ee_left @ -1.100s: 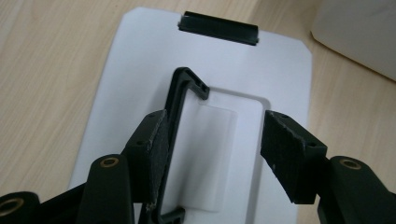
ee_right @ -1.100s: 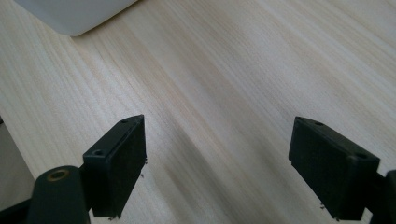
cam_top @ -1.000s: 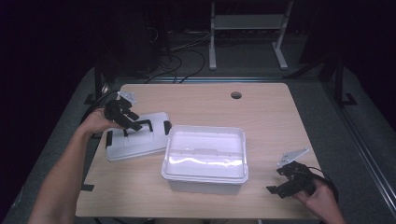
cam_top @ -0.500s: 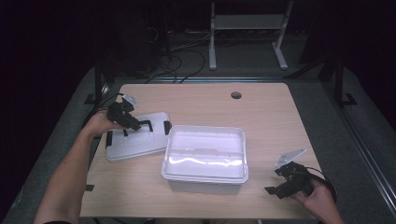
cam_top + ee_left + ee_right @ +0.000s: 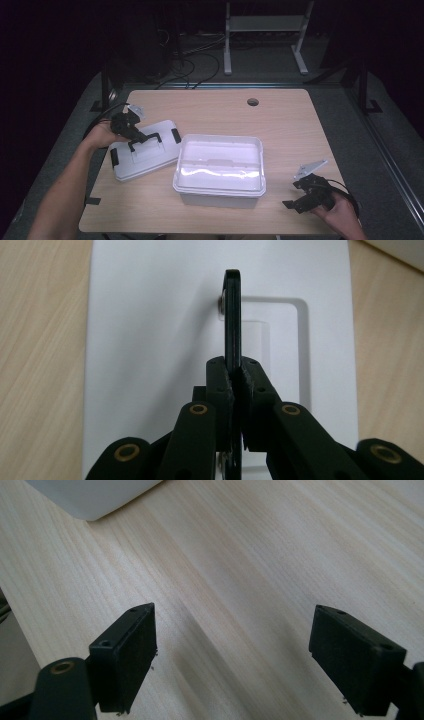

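1. The left gripper (image 5: pixel 131 131) has just been closing its jaws, and now they pinch the black handle (image 5: pixel 232 320) of the white lid (image 5: pixel 142 156). A second ago they stood open around it.
2. The lid lies flat on the counter (image 5: pixel 280 120), just left of the white box (image 5: pixel 220 170), and has not moved.
3. I judge the grip is made, so lifting the lid toward the box can begin.
4. The right gripper (image 5: pixel 305 192) rests right of the box, at the counter's near edge, with its jaws wide open and empty.
5. The handle's lower end is hidden behind the jaws. What is inside the box I cannot make out.
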Motion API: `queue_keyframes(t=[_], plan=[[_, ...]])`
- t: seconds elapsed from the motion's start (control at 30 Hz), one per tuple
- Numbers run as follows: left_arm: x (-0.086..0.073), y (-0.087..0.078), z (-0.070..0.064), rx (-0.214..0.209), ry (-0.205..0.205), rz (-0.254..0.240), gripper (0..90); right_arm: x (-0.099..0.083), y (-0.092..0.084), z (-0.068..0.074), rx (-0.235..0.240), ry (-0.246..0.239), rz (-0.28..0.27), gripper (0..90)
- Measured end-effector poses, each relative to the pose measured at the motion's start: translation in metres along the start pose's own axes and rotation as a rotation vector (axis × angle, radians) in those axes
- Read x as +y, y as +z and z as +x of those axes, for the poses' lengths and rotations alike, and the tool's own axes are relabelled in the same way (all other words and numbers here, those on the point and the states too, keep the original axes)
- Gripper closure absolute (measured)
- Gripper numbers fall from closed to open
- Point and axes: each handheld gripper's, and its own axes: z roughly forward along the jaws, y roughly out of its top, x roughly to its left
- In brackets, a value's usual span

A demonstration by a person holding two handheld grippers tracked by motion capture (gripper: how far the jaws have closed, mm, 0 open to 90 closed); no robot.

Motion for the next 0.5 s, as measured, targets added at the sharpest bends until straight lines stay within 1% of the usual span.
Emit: queue_keyframes(t=[0.03, 0.07, 0.13, 0.17, 0.2, 0.23, 0.3, 0.33, 0.37, 0.4, 0.43, 0.47, 0.5], plan=[[0.000, 0.000, 0.000, 0.000, 0.000, 0.000, 84.9, 0.000, 0.000, 0.000, 0.000, 0.000, 0.000, 18.7], [-0.002, -0.003, -0.003, 0.007, 0.001, -0.003, 84.9, 0.000, 0.000, 0.000, 0.000, 0.001, -0.002, 18.7], [-0.008, -0.010, -0.007, 0.010, -0.020, -0.003, 84.9, 0.000, 0.000, -0.001, -0.002, -0.009, -0.005, 18.8], [-0.010, -0.014, -0.009, 0.015, -0.021, -0.003, 84.9, 0.001, 0.001, 0.000, -0.002, -0.008, -0.001, 18.8], [-0.016, -0.022, -0.015, 0.023, -0.023, -0.004, 85.0, 0.002, 0.002, 0.000, 0.000, -0.013, 0.003, 18.8], [-0.016, -0.022, -0.015, 0.023, -0.023, -0.004, 85.0, 0.002, 0.002, 0.000, 0.000, -0.013, 0.003, 18.8], [-0.021, -0.031, -0.020, 0.029, -0.026, -0.010, 85.0, 0.003, 0.003, 0.000, 0.002, -0.021, 0.006, 18.8], [-0.026, -0.040, -0.025, 0.033, -0.028, -0.012, 85.0, 0.004, 0.003, 0.000, 0.003, -0.024, 0.008, 18.8], [-0.026, -0.040, -0.025, 0.033, -0.028, -0.012, 85.0, 0.004, 0.003, 0.000, 0.003, -0.024, 0.008, 18.8], [-0.029, -0.050, -0.030, 0.031, -0.022, -0.021, 84.9, 0.005, 0.004, 0.001, 0.003, -0.027, 0.011, 18.8], [-0.029, -0.050, -0.030, 0.031, -0.022, -0.021, 84.9, 0.005, 0.004, 0.001, 0.003, -0.027, 0.011, 18.8], [-0.031, -0.058, -0.035, 0.028, -0.014, -0.039, 84.9, 0.006, 0.004, 0.002, 0.001, -0.030, 0.011, 18.8], [-0.031, -0.058, -0.035, 0.028, -0.014, -0.039, 84.9, 0.006, 0.004, 0.002, 0.001, -0.030, 0.011, 18.8]])
